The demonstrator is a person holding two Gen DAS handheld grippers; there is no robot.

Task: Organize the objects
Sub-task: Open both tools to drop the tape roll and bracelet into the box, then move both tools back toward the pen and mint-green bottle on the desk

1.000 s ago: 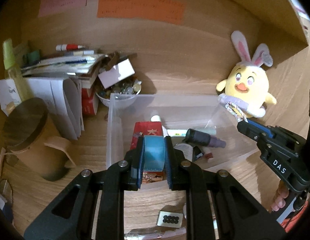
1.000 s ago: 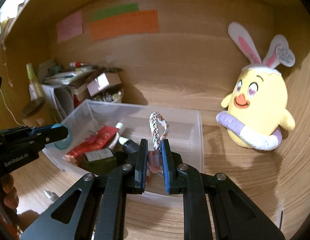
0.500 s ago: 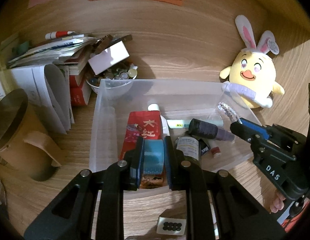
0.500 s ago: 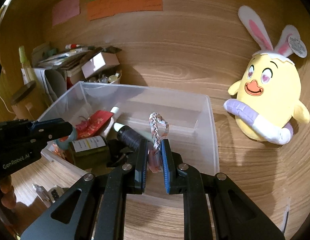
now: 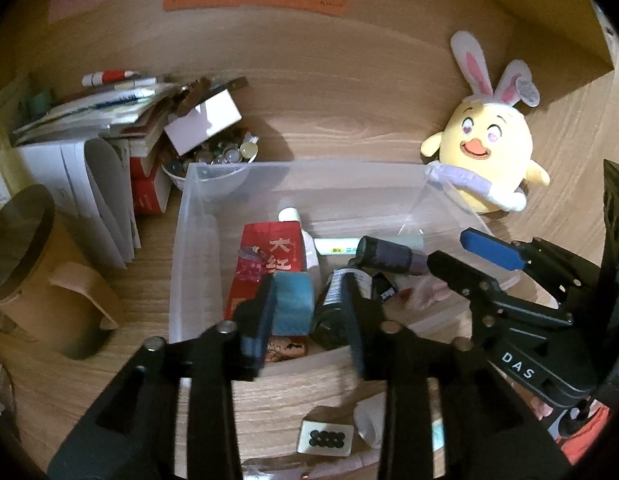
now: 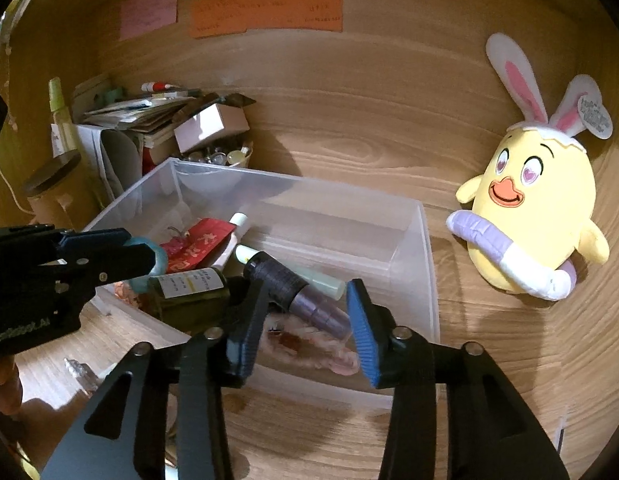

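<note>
1. The left claw point(image 5: 309, 316) is opening; the tape roll point(image 5: 292, 304) leans on one pad only, over the bin point(image 5: 197, 248), and could snag or tip onto the counter point(image 5: 289, 392).
2. The right claw point(image 6: 305, 328) is opening, empty; the bracelet point(image 6: 309, 344) lies in the bin below and could catch a finger.
3. Farther in, the bottle point(image 6: 189, 292) may roll if bumped.

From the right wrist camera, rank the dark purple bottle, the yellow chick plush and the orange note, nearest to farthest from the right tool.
1. Dark purple bottle: lying in the clear bin, just beyond the opening right tool.
2. Yellow chick plush: right, outside the bin.
3. Orange note: high on the back wall.
</note>
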